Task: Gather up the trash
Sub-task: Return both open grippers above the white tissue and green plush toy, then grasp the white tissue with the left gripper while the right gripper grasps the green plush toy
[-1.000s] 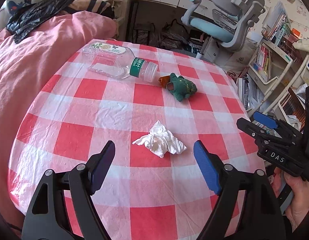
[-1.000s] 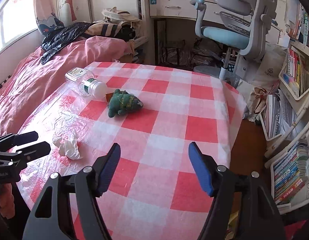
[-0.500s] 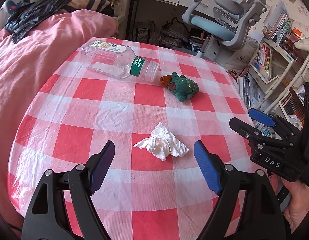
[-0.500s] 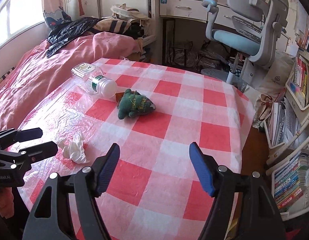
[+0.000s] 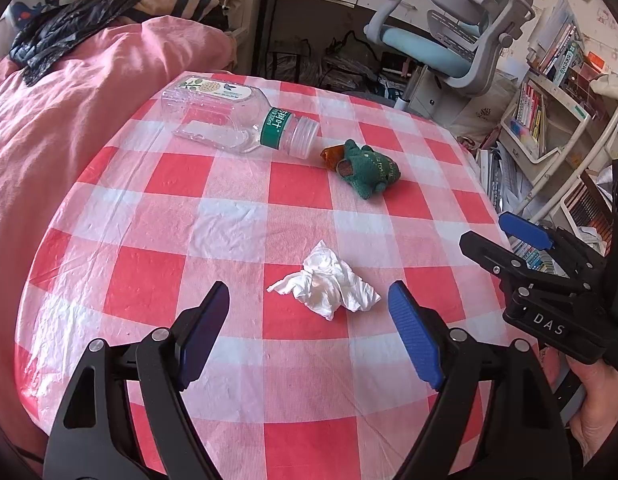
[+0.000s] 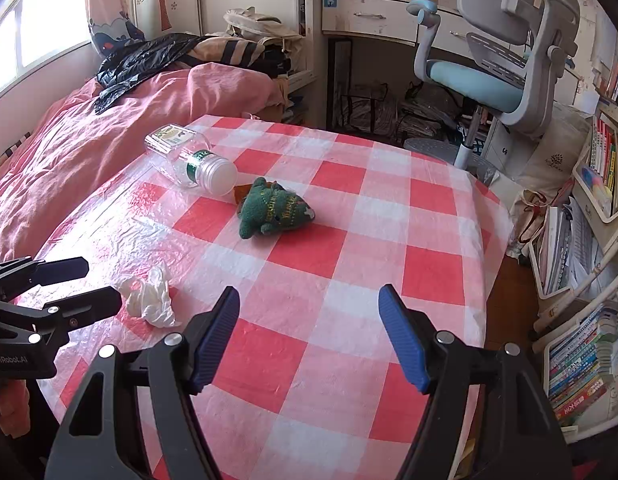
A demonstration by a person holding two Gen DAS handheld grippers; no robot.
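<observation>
A crumpled white tissue (image 5: 327,288) (image 6: 151,298) lies on the red-and-white checked table (image 5: 237,228) (image 6: 349,240). My left gripper (image 5: 309,298) hovers open just short of it, the tissue lying a little ahead between the lines of its blue pads. A clear plastic bottle (image 5: 233,120) (image 6: 189,160) with a green label lies on its side at the far left. My right gripper (image 6: 309,300) is open over bare tablecloth, empty; it also shows as the black right gripper (image 5: 505,236) at the table's right edge.
A green plush toy (image 5: 369,168) (image 6: 275,208) rests beside the bottle's cap. A pink bed (image 5: 69,100) with a black bag (image 6: 149,56) borders the table's left. A grey-blue desk chair (image 6: 501,60) and bookshelves (image 6: 581,300) stand at the back and right.
The right gripper has shifted slightly, so the table sits a bit lower and more to the right in its view. The left gripper and all the objects are where they were.
</observation>
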